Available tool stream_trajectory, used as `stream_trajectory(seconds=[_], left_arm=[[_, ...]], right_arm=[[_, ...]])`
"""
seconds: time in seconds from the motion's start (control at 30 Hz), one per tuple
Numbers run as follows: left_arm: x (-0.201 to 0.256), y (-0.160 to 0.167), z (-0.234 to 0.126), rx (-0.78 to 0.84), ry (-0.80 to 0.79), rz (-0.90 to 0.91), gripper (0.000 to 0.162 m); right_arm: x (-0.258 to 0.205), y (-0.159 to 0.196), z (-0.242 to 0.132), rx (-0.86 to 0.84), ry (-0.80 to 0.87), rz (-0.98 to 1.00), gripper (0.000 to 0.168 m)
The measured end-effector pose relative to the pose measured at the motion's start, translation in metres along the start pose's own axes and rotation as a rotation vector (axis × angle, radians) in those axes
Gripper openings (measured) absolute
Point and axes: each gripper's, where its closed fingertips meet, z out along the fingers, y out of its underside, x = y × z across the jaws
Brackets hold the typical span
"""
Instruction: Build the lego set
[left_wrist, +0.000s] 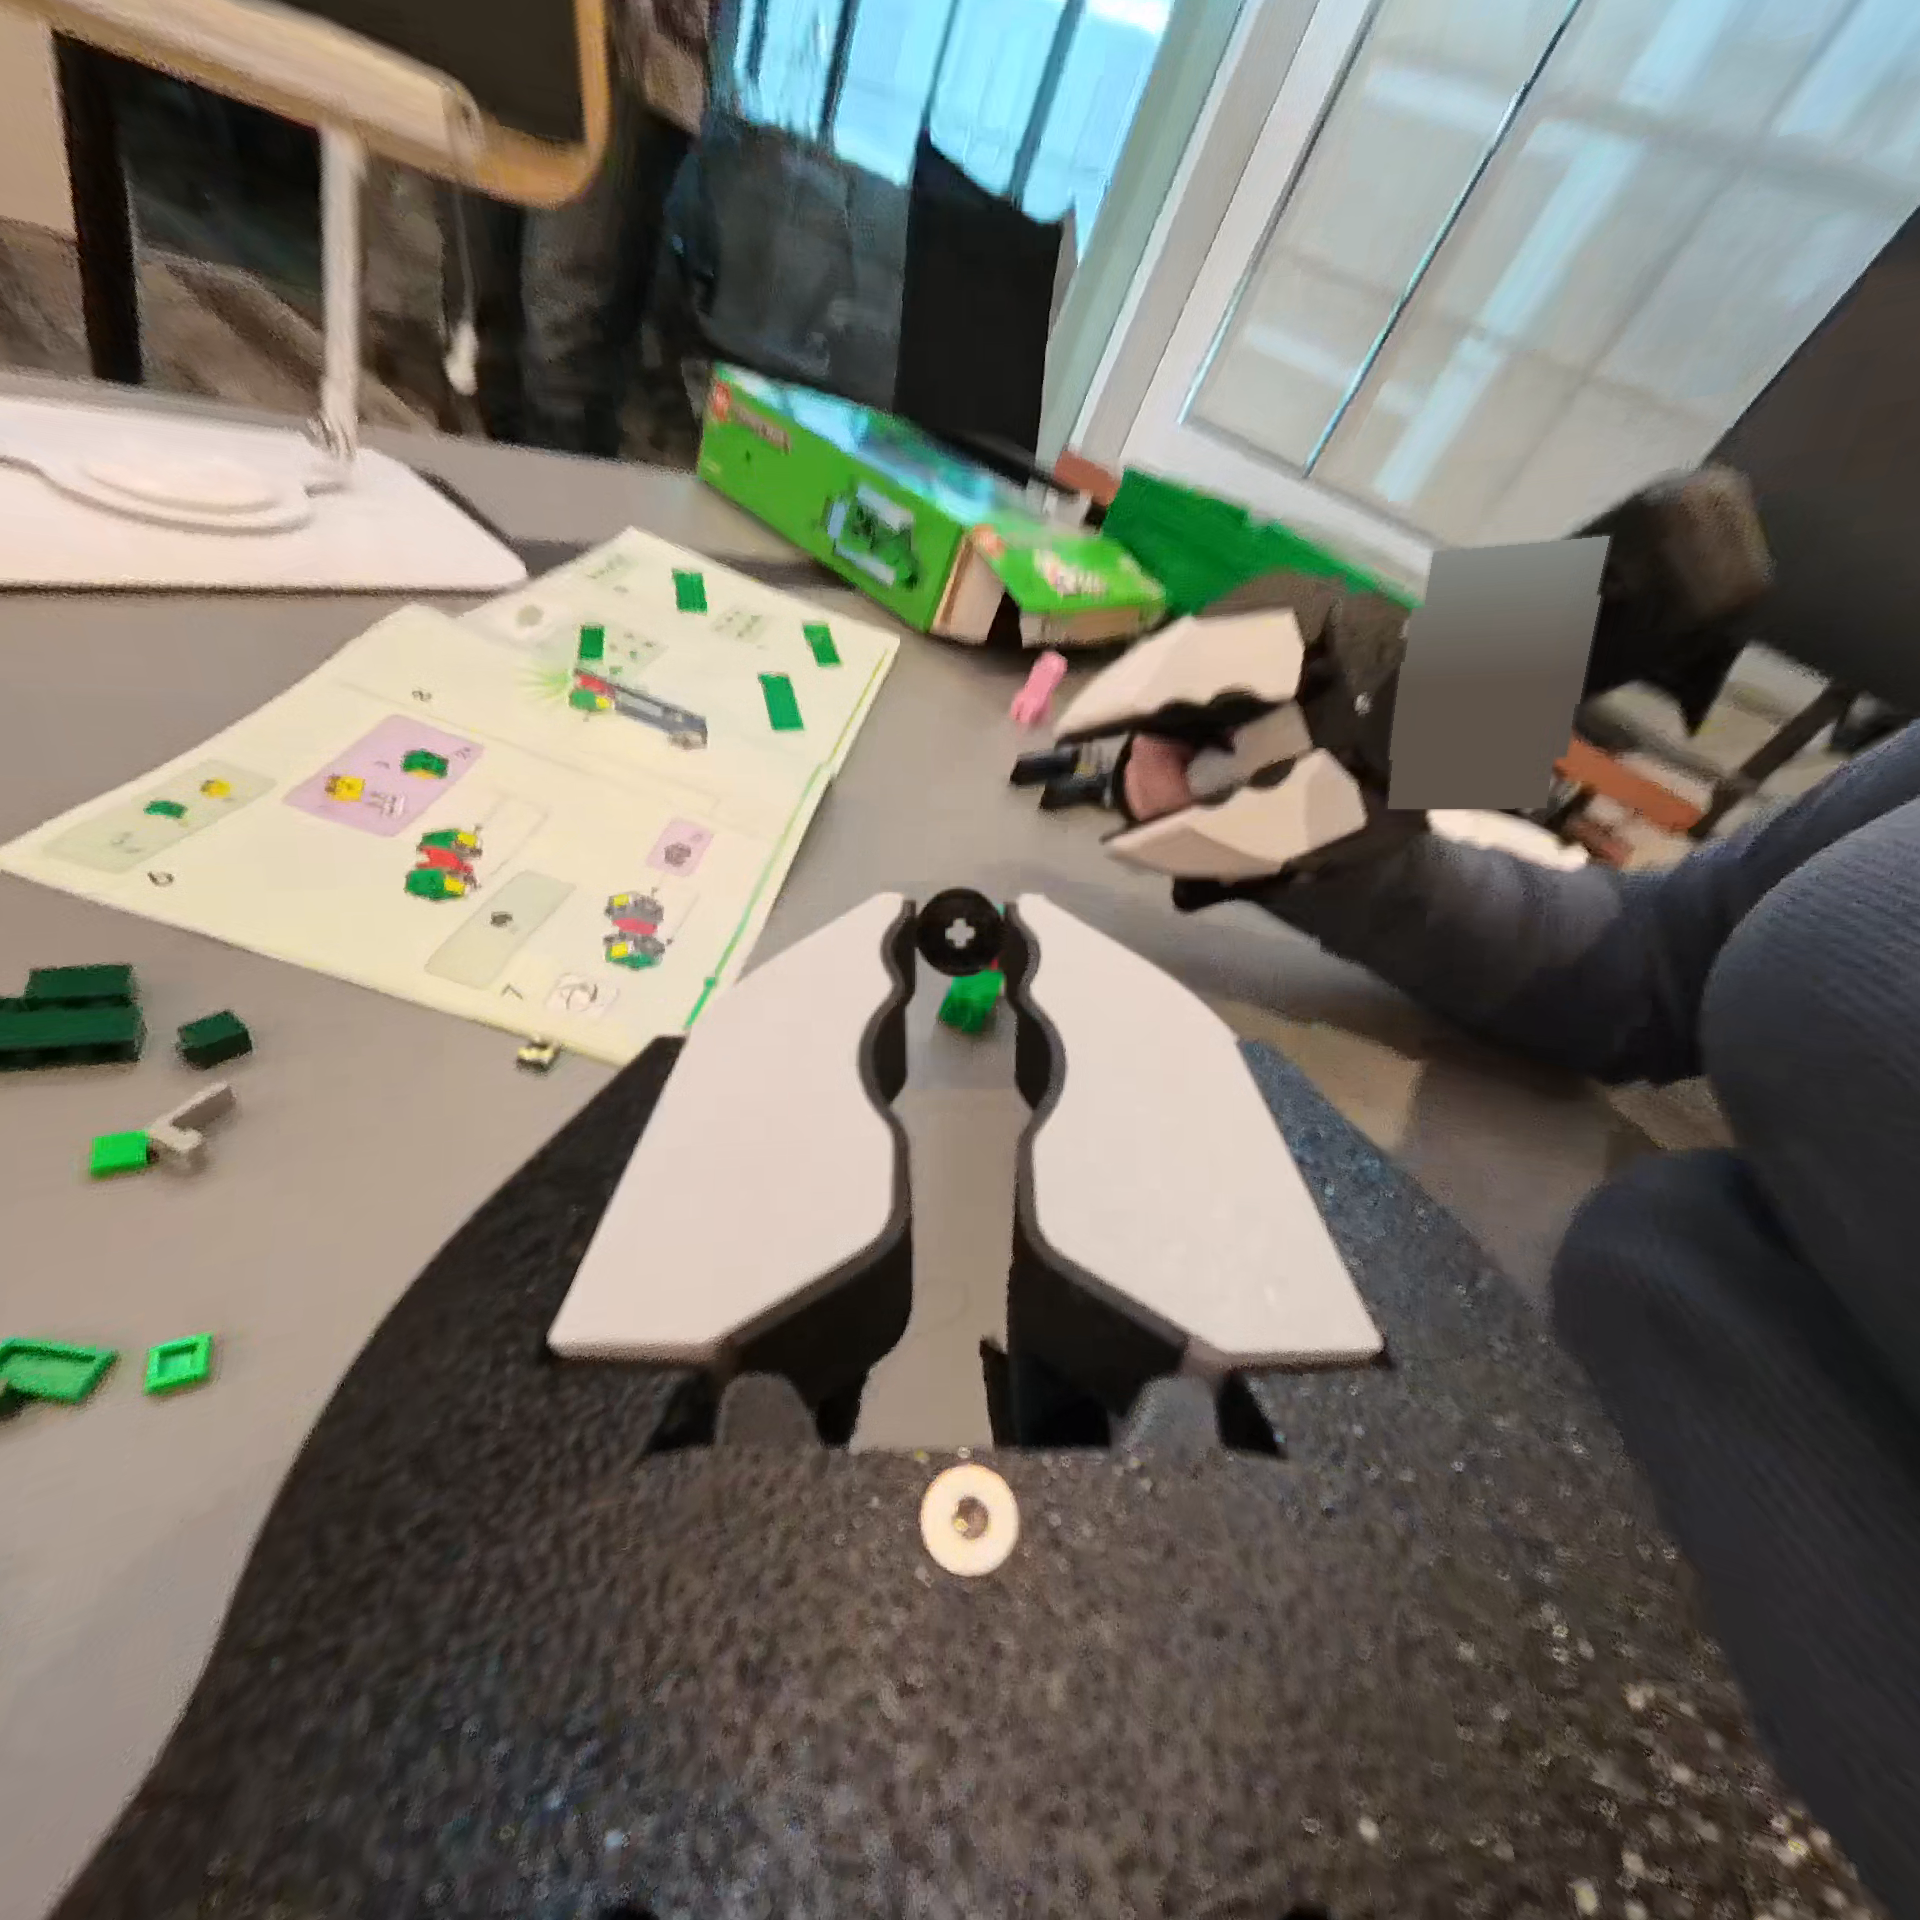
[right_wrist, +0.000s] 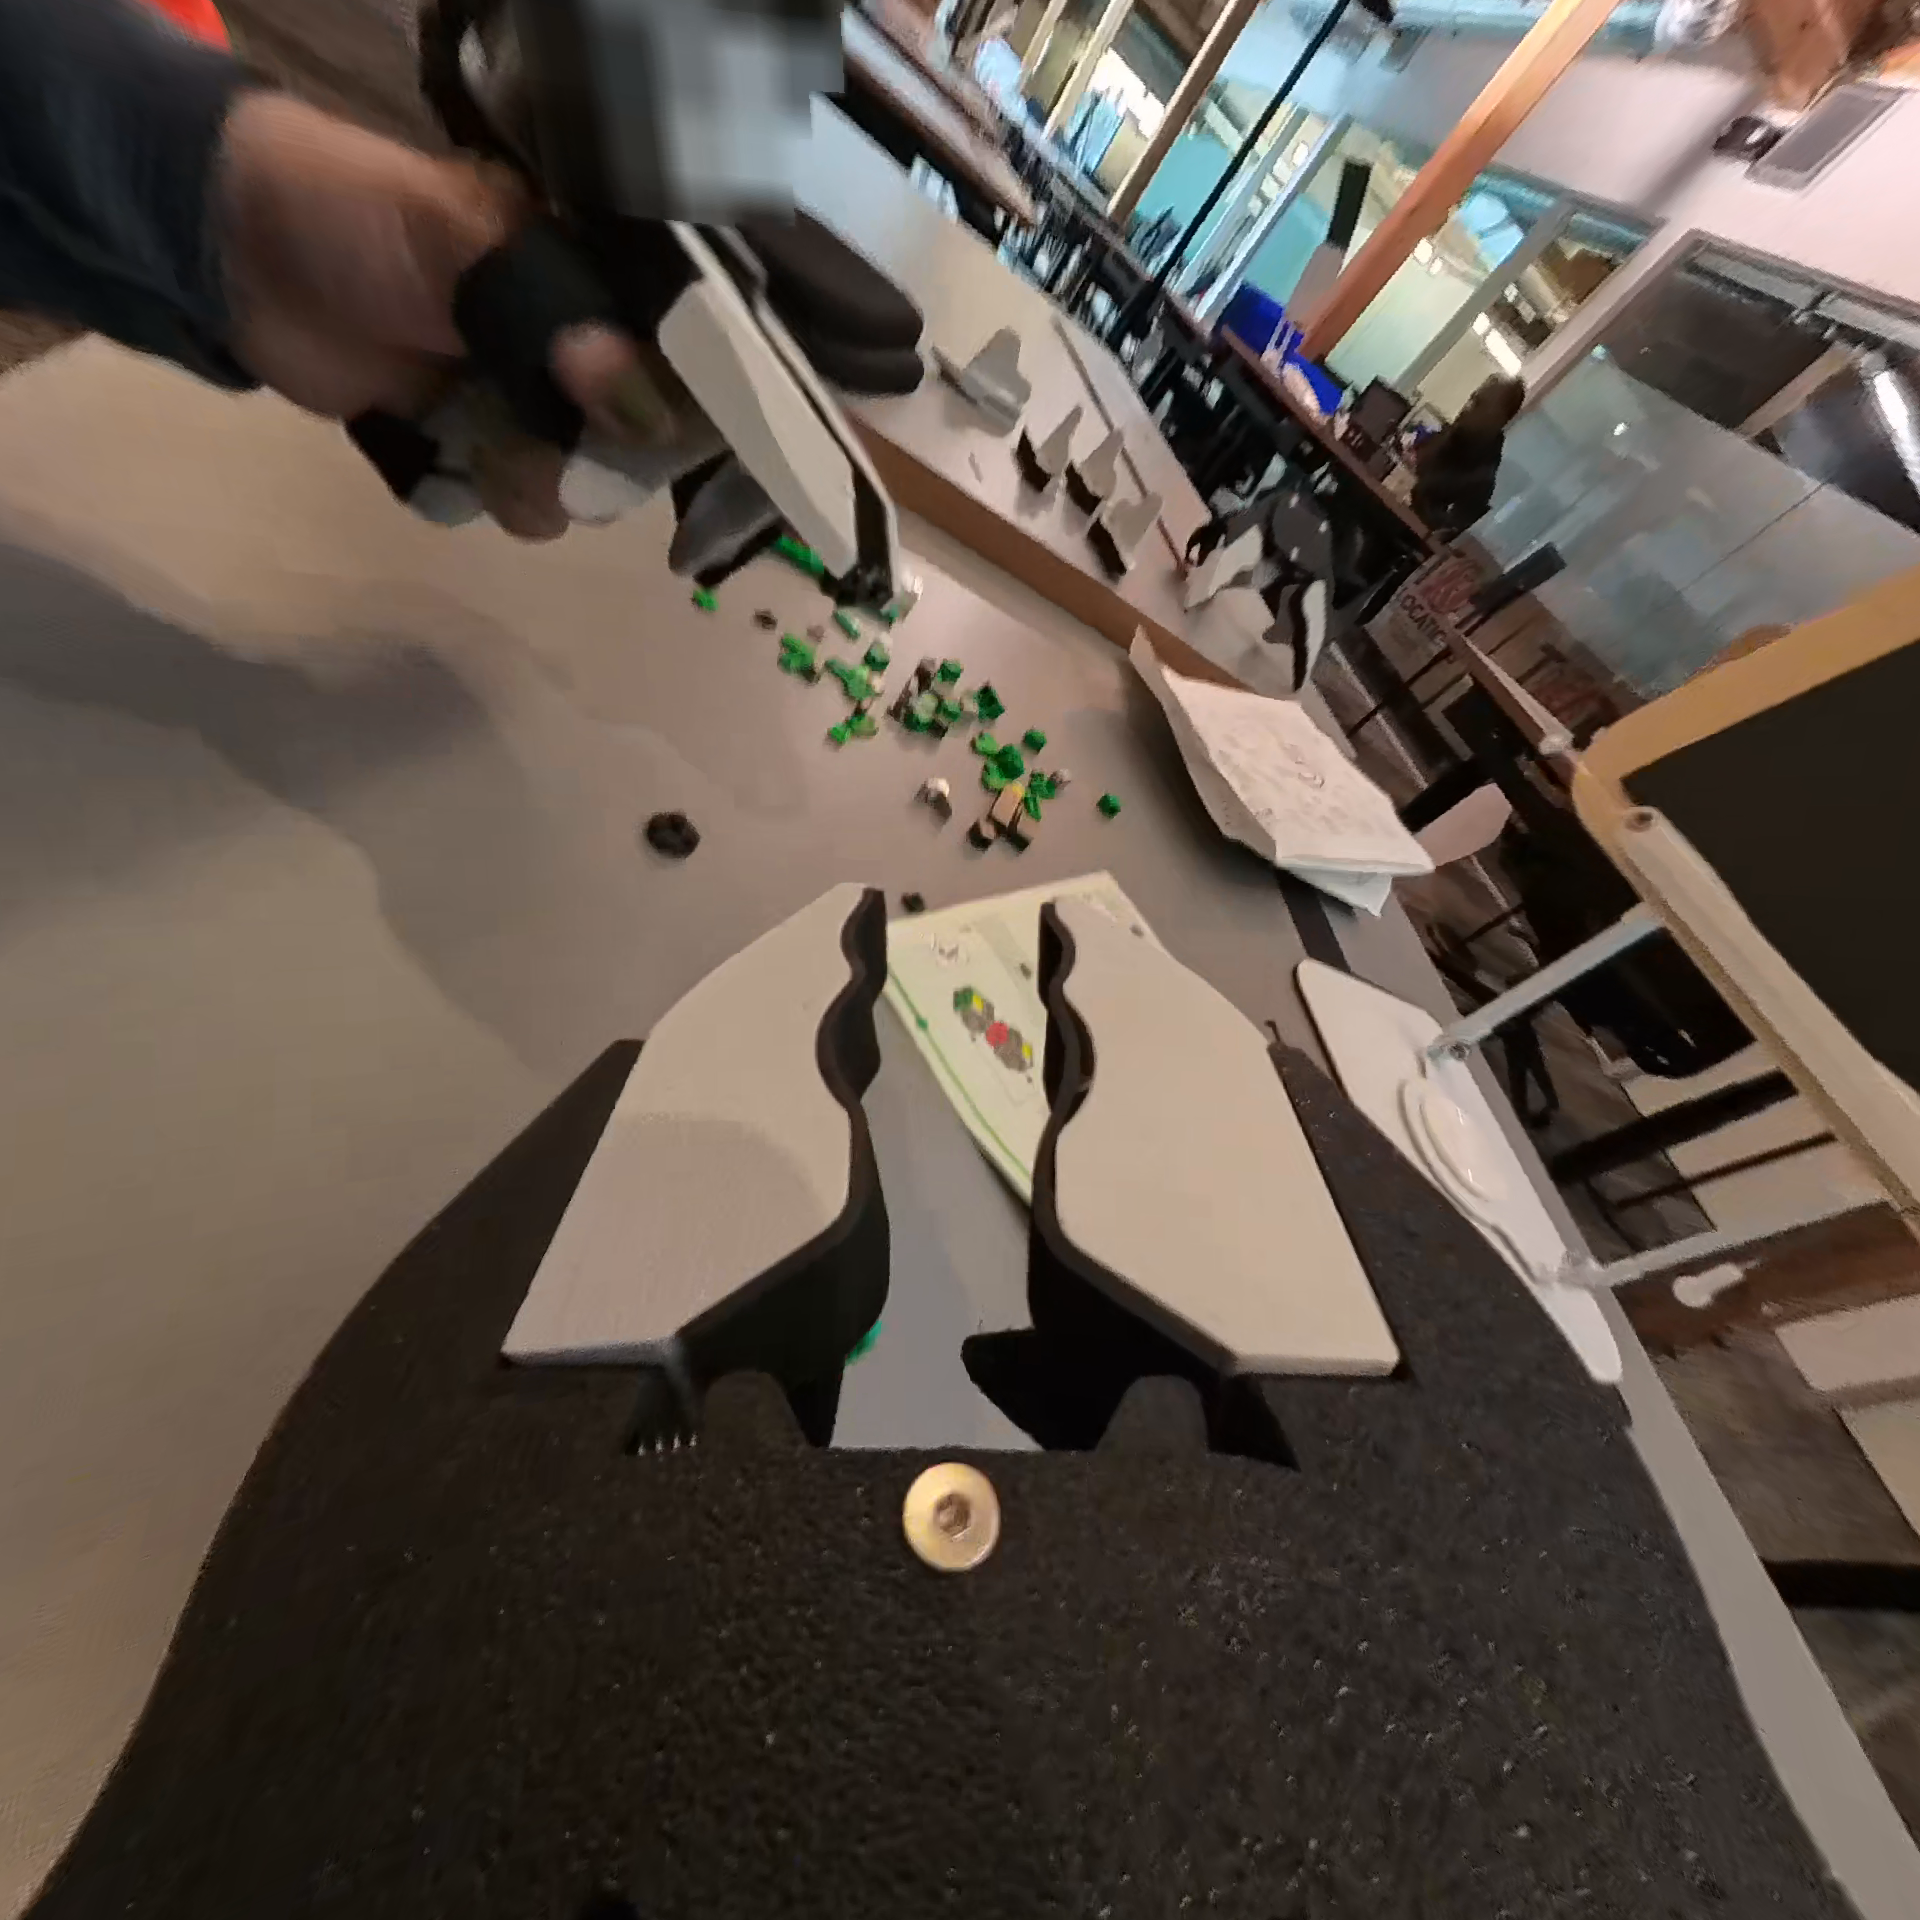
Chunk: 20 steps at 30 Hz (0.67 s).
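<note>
Wheel (left_wrist: 958, 932), round black | left gripper (left_wrist: 961, 925) pinching | right gripper (right_wrist: 961, 914) agape

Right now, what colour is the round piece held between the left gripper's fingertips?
Black, with a pale cross-shaped hole in its middle. The round piece shows best in the left wrist view.

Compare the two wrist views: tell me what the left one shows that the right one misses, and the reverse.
Only the left wrist view: the left gripper shut on a black round piece, the green box, a pink piece, and dark green bricks.

Only the right wrist view: the open, empty right gripper, a loose black round piece, and white folded papers.

Both: the grey table, the instruction booklet, scattered green pieces, and the other gripper farther off.
</note>
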Motion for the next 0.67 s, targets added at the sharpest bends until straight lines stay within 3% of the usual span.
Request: stream_trajectory(seconds=[0.17,0.27,0.5,0.67], left_arm=[[0.011,0.043,0.017,-0.296,0.005,0.068,0.016],[0.012,0.061,0.028,-0.427,-0.010,0.147,0.016],[0.007,0.084,0.048,-0.594,-0.014,0.241,0.016],[0.003,0.096,0.050,-0.652,-0.022,0.275,0.016]], right_arm=[[-0.019,0.037,-0.011,-0.106,-0.186,0.082,0.030],[-0.029,0.062,-0.017,-0.201,-0.344,0.217,0.043],[-0.037,0.095,-0.017,-0.340,-0.471,0.226,0.040],[-0.037,0.099,-0.014,-0.322,-0.496,0.236,0.036]])
